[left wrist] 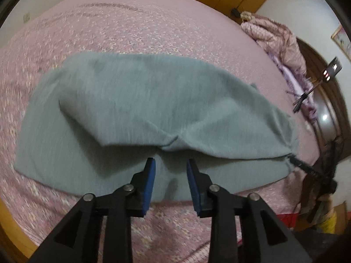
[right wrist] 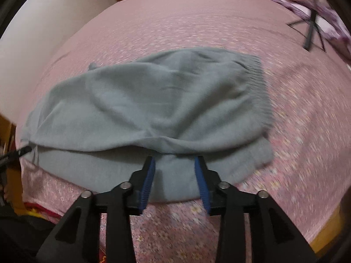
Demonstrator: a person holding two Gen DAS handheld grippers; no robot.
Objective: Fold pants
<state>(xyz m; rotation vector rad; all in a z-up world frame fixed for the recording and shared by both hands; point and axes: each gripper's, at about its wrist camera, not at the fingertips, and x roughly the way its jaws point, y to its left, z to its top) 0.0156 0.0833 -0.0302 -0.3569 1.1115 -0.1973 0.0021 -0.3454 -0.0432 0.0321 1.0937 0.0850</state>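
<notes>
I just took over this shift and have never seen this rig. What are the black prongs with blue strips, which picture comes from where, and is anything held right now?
They are two hand-held grippers, one in each of a person's hands, each with a camera looking forward along its fingers. One picture is from the left gripper, the other from the right gripper. Both stand open with nothing between the blue pads, so nothing is held. On the pink flowered bedspread lie grey pants, folded over once, their ribbed waistband at the right of the right view. A small tripod stands farther back on the bed.
</notes>
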